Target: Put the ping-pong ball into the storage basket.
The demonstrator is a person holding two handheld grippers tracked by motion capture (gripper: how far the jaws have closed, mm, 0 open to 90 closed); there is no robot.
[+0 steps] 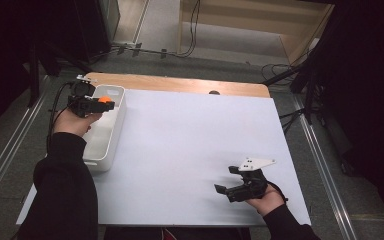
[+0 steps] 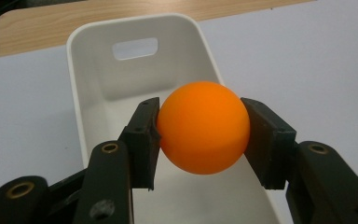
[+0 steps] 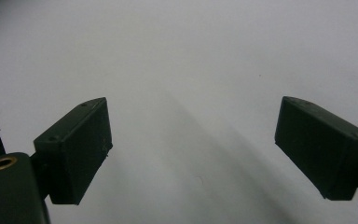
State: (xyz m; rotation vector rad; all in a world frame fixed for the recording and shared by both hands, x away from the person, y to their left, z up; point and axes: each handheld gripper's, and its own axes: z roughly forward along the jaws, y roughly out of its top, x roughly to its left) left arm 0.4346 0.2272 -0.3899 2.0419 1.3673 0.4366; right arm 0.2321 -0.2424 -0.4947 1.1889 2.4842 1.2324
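At the upper left of the high view, the left gripper (image 1: 101, 101) pinched an orange ball (image 2: 203, 127) above the white bin (image 2: 93, 56). At lower right, the right gripper (image 1: 226, 180) hung over the white table (image 1: 190, 140), jaws spread wide, holding nothing.

Matt orange ball (image 2: 203, 127) — glossy plastic bin (image 2: 93, 51)

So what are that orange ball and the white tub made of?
The orange ball looks like smooth matte plastic, much like a ping-pong ball: even colour, soft sheen. The white tub seems moulded plastic, semi-gloss, with rounded corners and a cut-out handle slot.
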